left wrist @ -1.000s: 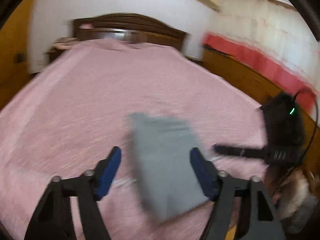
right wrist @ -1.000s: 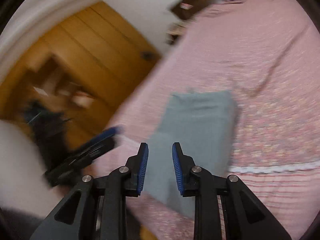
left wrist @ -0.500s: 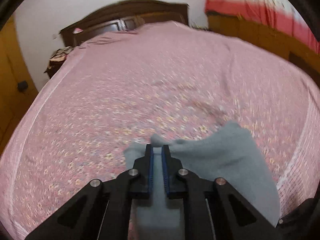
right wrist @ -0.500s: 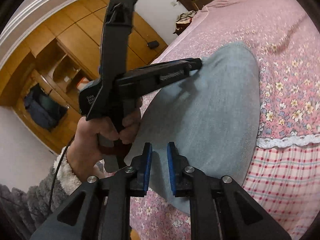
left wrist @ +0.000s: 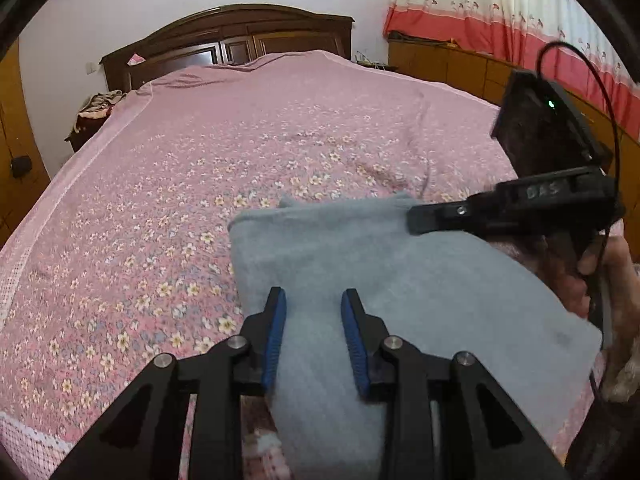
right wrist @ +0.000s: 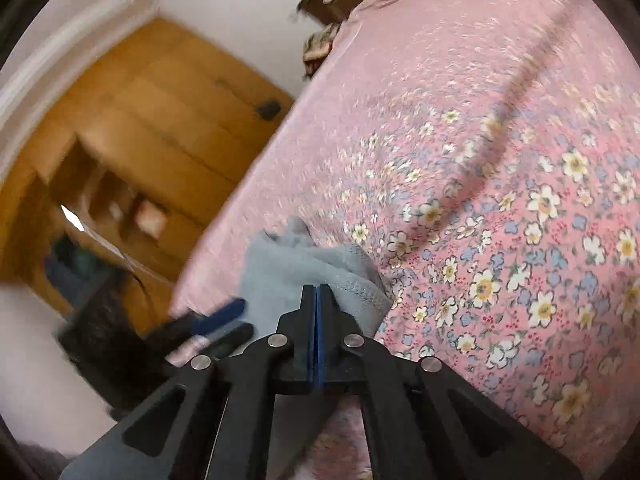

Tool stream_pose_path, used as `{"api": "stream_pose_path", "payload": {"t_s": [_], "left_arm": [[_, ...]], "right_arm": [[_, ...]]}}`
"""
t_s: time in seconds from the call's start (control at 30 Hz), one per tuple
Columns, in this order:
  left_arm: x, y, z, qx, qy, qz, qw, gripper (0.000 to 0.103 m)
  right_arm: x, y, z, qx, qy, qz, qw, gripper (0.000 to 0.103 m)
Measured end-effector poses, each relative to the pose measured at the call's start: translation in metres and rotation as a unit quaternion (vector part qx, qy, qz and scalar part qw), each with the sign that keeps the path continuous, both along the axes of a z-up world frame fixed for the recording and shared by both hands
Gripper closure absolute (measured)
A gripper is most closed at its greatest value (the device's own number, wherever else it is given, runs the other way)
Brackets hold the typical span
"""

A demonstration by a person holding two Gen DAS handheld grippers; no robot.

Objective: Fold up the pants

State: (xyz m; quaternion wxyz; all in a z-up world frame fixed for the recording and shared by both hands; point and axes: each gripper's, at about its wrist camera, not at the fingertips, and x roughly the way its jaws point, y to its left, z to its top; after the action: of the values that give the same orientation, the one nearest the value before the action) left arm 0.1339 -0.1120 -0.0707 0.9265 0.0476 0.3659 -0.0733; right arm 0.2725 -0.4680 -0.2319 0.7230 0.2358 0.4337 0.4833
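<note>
Grey folded pants (left wrist: 400, 292) lie near the front edge of the pink floral bed (left wrist: 240, 140). My left gripper (left wrist: 313, 296) hovers over their near left part. It is open, and the blue pads (left wrist: 276, 320) stand well apart with cloth showing between them. My right gripper (left wrist: 416, 220), held by a hand, reaches in from the right to the pants' far right corner. In the right wrist view my right gripper (right wrist: 316, 290) is shut, with bunched grey pants (right wrist: 288, 264) at its tips. The left gripper (right wrist: 216, 320) shows there as a blur at lower left.
A dark wooden headboard (left wrist: 228, 36) stands at the far end of the bed. Low wooden cabinets (left wrist: 448, 68) and a red-and-cream curtain (left wrist: 500, 12) line the right side. A wooden wardrobe (right wrist: 140, 140) and a bedside heap of clothes (left wrist: 96, 106) stand on the left.
My left gripper has let go of the pants and opened. My right gripper has closed on the far corner of the pants, which now lie flatter on the bed.
</note>
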Motion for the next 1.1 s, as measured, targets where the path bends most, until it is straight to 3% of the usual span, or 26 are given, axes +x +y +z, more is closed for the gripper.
{"api": "stream_pose_path", "payload": {"t_s": [0.1, 0.2, 0.27, 0.3, 0.33, 0.4, 0.53, 0.63, 0.67, 0.73, 0.8, 0.83, 0.87, 0.97, 1.03, 1.1], "left_arm": [[0.007, 0.009, 0.001, -0.021, 0.003, 0.003, 0.9998, 0.069], [-0.001, 0.017, 0.016, -0.041, 0.002, -0.002, 0.9992, 0.070], [-0.013, 0.015, 0.022, -0.029, -0.016, -0.015, 0.9993, 0.069], [-0.019, 0.017, 0.023, -0.028, -0.019, -0.016, 0.9993, 0.069], [-0.018, 0.018, 0.019, -0.024, -0.011, -0.013, 0.9996, 0.069], [-0.011, 0.021, 0.007, -0.014, 0.011, 0.004, 0.9998, 0.060], [-0.004, 0.048, -0.001, -0.084, 0.024, 0.029, 0.9958, 0.038], [0.002, 0.059, -0.003, -0.117, 0.039, 0.031, 0.9919, 0.034], [0.002, 0.060, -0.001, -0.115, 0.038, 0.032, 0.9922, 0.034], [-0.005, 0.059, 0.008, -0.098, 0.017, 0.036, 0.9944, 0.036], [-0.019, 0.056, 0.022, -0.084, -0.013, 0.026, 0.9961, 0.036], [-0.026, 0.059, 0.029, -0.098, -0.022, 0.014, 0.9948, 0.036], [-0.032, 0.062, 0.031, -0.118, -0.017, 0.004, 0.9928, 0.035], [-0.034, 0.071, 0.022, -0.200, 0.039, -0.022, 0.9787, 0.033], [-0.035, 0.074, 0.003, -0.203, 0.086, -0.018, 0.9752, 0.033], [-0.038, 0.076, -0.003, -0.210, 0.096, -0.018, 0.9729, 0.032]], "right_arm": [[-0.014, -0.014, 0.020, 0.033, -0.020, -0.009, 0.999, 0.094], [-0.038, -0.013, 0.021, 0.063, -0.006, 0.045, 0.997, 0.089], [-0.056, -0.007, 0.011, -0.013, -0.045, 0.040, 0.998, 0.090], [-0.059, -0.003, 0.006, -0.049, -0.061, 0.040, 0.996, 0.097], [-0.060, -0.003, 0.005, -0.053, -0.065, 0.039, 0.996, 0.097], [-0.051, -0.004, 0.010, -0.031, -0.037, 0.044, 0.998, 0.097], [-0.069, -0.021, 0.020, 0.030, -0.058, 0.063, 0.996, 0.083], [-0.072, -0.002, 0.006, -0.030, -0.045, 0.099, 0.994, 0.082], [-0.069, -0.002, 0.006, -0.023, -0.042, 0.094, 0.994, 0.083], [-0.066, -0.016, 0.009, 0.039, -0.022, 0.091, 0.995, 0.071], [-0.064, -0.038, 0.017, 0.100, -0.030, 0.066, 0.992, 0.029], [-0.064, -0.047, 0.018, 0.115, -0.032, 0.054, 0.991, 0.023], [-0.064, -0.053, 0.015, 0.124, -0.027, 0.047, 0.991, 0.020], [-0.048, -0.053, -0.003, 0.119, 0.044, 0.052, 0.991, 0.021], [-0.054, -0.051, -0.006, 0.105, 0.040, 0.065, 0.992, 0.022], [-0.062, -0.040, 0.003, 0.070, 0.011, 0.082, 0.994, 0.022]]}}
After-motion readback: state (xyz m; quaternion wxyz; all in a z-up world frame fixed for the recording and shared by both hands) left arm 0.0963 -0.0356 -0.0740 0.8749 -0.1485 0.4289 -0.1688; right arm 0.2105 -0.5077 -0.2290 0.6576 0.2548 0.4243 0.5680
